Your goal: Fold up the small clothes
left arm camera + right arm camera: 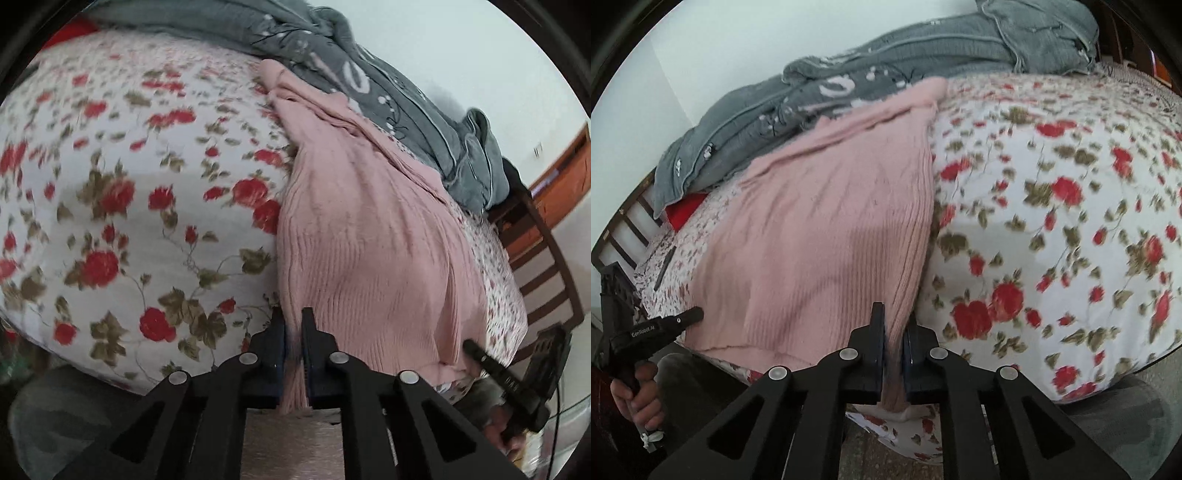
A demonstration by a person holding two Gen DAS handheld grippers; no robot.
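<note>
Left wrist view: left gripper (pixel 293 325) clamped on the near hem corner of the pink ribbed knit garment (pixel 369 236), fabric pinched between both pads and hanging out below them. Garment spread flat along the rose-print bedsheet (pixel 129 206), far end lying against the grey quilt (pixel 369 74). Right gripper (pixel 476 350) visible at the other hem corner.

Right wrist view: right gripper (pixel 894 325) likewise closed tight on the hem's opposite corner, knit bunched between the pads. Left gripper (pixel 690 315) seen at the far corner, a hand (pixel 639 387) on its handle.

Best handled by lifting both corners together, level and taut, carrying the hem away over the body toward the far end, edges matched before release. Likely risk: soft knit stretching or sagging in the middle if spread unevenly.
</note>
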